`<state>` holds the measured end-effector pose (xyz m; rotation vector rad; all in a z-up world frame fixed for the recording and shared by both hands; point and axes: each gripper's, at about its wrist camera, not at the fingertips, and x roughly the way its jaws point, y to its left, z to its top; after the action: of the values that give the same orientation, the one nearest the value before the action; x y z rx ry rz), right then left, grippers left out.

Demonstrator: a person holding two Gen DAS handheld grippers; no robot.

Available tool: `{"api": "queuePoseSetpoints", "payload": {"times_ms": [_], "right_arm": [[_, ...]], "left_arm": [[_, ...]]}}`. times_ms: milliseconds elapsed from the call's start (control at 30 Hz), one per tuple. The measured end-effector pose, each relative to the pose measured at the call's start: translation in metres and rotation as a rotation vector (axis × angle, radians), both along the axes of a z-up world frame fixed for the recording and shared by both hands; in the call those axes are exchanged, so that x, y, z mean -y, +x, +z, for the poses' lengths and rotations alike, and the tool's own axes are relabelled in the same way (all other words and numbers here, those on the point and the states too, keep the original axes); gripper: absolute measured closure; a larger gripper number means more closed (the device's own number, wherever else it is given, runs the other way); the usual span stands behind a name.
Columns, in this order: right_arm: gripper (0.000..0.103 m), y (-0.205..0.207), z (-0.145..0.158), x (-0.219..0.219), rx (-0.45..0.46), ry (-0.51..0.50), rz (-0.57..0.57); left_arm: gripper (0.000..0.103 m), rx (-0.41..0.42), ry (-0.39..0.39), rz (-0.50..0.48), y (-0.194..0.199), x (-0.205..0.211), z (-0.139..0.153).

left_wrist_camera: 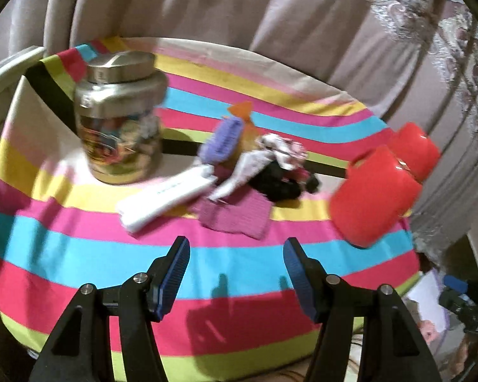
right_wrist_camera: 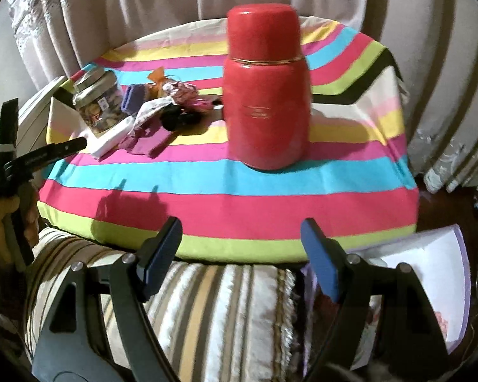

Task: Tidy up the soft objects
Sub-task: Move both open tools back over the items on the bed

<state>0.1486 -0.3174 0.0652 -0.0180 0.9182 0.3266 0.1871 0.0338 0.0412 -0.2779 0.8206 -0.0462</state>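
1. A table covered in a striped cloth (left_wrist_camera: 79,248) of pink, blue, yellow and green stands in front of pale curtains (right_wrist_camera: 143,3).
2. The left gripper (left_wrist_camera: 235,261) hovers over the near stripes of the cloth, its blue-padded jaws spread apart with nothing between them.
3. The right gripper (right_wrist_camera: 240,242) hangs over the near edge of the table, above a striped cushion (right_wrist_camera: 223,312); its jaws also stand wide and empty.
4. The soft objects lie in a loose heap (left_wrist_camera: 255,159) near the middle of the cloth, well clear of both grippers.
5. In that heap I can make out a white folded piece (left_wrist_camera: 162,200), a pink knitted cloth (left_wrist_camera: 235,216), a purple item (left_wrist_camera: 221,141), something black (left_wrist_camera: 277,181), a pale patterned fabric (left_wrist_camera: 283,149) and an orange bit (left_wrist_camera: 242,109) at the back. The view is blurred, so finer detail escapes me.
6. A metal-lidded jar (left_wrist_camera: 119,117) with colourful contents stands upright just left of the heap, beside the white piece.
7. A red flask (right_wrist_camera: 266,95) stands upright on the right part of the cloth, nearer the front than the heap.
8. From the right wrist view, a hand (right_wrist_camera: 0,222) grips the handle of the left tool at the left edge.
9. Some white paper (right_wrist_camera: 430,273) lies off the table at the lower right.
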Motion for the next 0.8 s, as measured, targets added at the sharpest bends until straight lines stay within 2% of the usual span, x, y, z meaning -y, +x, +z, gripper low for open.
{"api": "queuePoseSetpoints", "payload": {"times_ms": [233,467,633,800], "right_arm": [[0.024,0.018,0.000,-0.036,0.006,-0.009,0.069],[0.024,0.041,0.005,-0.081,0.017,0.005,0.140],[0.024,0.067,0.011,-0.110,0.001,0.035,0.154],[0.024,0.097,0.016,-0.135,-0.028,0.068,0.148]], "left_arm": [[0.041,-0.025,0.161,0.012,0.032,-0.026,-0.015],[0.041,-0.053,0.291,-0.083,0.061,-0.029,-0.033],[0.041,-0.092,0.306,-0.120,0.078,-0.033,-0.052],[0.041,-0.126,0.319,-0.104,0.091,-0.043,-0.069]]}}
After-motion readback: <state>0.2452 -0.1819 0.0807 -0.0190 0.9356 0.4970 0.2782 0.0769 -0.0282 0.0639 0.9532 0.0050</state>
